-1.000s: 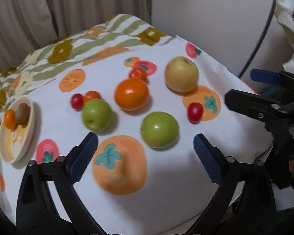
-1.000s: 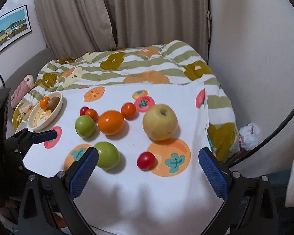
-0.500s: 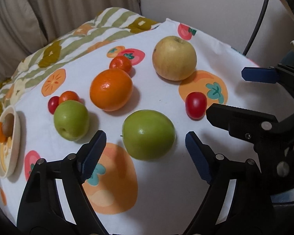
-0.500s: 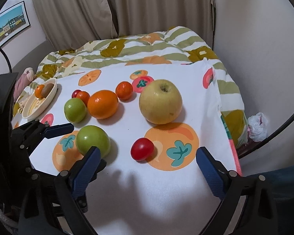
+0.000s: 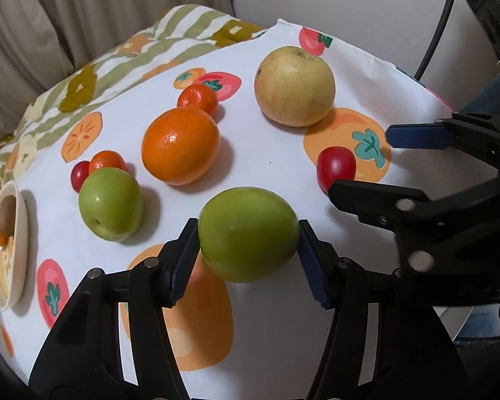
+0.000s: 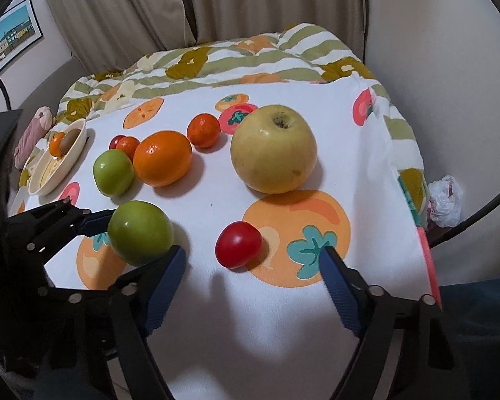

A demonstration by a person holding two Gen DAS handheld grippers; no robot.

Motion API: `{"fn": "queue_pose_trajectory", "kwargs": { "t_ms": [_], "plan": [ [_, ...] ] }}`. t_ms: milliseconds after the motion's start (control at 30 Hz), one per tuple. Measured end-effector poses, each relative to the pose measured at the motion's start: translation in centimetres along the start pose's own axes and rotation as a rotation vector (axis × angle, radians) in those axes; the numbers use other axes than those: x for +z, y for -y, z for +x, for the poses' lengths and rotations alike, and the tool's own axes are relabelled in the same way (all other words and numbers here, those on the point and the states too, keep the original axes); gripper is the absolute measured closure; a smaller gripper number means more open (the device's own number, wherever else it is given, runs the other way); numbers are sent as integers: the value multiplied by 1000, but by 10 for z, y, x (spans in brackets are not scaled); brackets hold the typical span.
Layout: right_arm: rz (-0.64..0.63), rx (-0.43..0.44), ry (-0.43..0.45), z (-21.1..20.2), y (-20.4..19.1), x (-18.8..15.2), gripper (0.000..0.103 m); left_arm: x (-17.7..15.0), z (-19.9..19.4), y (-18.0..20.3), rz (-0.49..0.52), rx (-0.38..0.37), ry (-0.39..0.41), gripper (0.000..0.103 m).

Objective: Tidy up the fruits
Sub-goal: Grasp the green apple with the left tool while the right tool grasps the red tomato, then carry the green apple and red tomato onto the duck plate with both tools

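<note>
Since the earlier frames, both grippers have been brought down and closer to the fruit, and both pairs of jaws have just been closing. By the left gripper [image 5: 248, 236] the near green apple [image 5: 248, 233] is now bracketed: its pads are seen touching the apple on either side, so the jaws are clamped on it, with the apple apparently still resting on the cloth [image 5: 276, 160] at the near edge of the spread. Between the half-closed jaws of the right gripper [image 6: 250, 266] the cherry tomato [image 6: 238, 244] sits, but neither pad touches it; those jaws stand apart.

For the step to be done well, the apple's widest part should be held squarely between the pads before lifting, and only gentle pressure is judged to be needed, since the smooth round skin could slip upward out of a tilted grip. The tomato is small and soft; the right jaws would have to be narrowed much further and centred on it, without crushing.

The apple's long axis lies roughly level, running from pad to pad across the left view; its stem end cannot be told. Farther off lie a second green apple [image 5: 110, 205], the orange [image 5: 180, 146], the yellow apple [image 5: 295, 86], and the bowl [image 5: 16, 266] at the far left.
</note>
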State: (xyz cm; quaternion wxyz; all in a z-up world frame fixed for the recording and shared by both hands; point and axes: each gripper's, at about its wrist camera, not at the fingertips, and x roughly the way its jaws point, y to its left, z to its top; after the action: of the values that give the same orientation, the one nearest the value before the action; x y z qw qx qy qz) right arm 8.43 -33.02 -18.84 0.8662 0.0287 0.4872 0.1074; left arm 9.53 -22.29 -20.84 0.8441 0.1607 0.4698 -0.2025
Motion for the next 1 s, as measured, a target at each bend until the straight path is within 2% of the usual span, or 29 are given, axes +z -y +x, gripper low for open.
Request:
{"fn": "queue_pose_trajectory", "kwargs": {
  "t_ms": [333,600,733,1000],
  "plan": [
    [-6,12,-46,19,-5,6,43,-4,-3,-11,-20,21,-21,41],
    [-30,-23,-65,27,-9,6,56,-8,-4,-22,-42,41,-31,41],
    [-49,-38,-60,28,-11,6,70,-10,-5,-25,-50,45,-35,41],
    [-48,-31,-34,18,-13,12,71,-8,-18,-35,-99,49,-16,41]
  ]
}}
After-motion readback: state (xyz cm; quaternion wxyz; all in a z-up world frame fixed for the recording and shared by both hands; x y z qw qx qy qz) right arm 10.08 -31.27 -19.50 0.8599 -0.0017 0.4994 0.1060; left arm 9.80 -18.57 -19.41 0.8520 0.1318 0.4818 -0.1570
